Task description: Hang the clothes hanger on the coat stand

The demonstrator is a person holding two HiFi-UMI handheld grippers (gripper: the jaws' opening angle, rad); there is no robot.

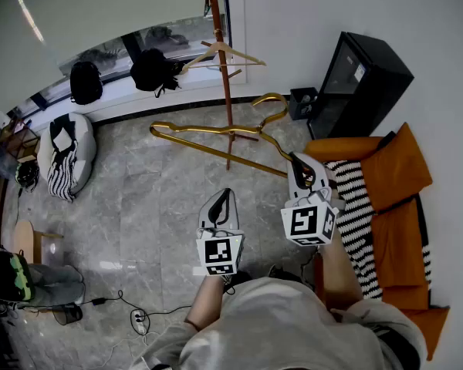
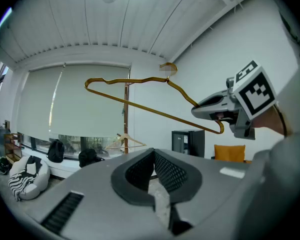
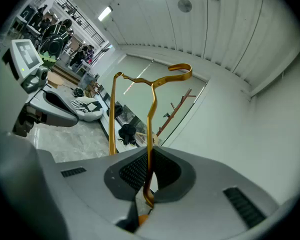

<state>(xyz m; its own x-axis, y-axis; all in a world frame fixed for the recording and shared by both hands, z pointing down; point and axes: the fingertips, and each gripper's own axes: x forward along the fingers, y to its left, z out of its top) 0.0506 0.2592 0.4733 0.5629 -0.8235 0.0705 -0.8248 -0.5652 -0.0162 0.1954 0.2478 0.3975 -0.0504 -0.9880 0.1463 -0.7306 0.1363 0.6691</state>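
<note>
Currently the gold hanger (image 1: 193, 127) is clamped at one end btw the closed jaws of the right gripper (image 1: 299, 164) and held up above the floor, near the coat stand (image 1: 218, 45); contact w/ it can't be told. The left gripper (image 1: 224, 199) is held level alongside, jaws together, nothing btw them.
</note>
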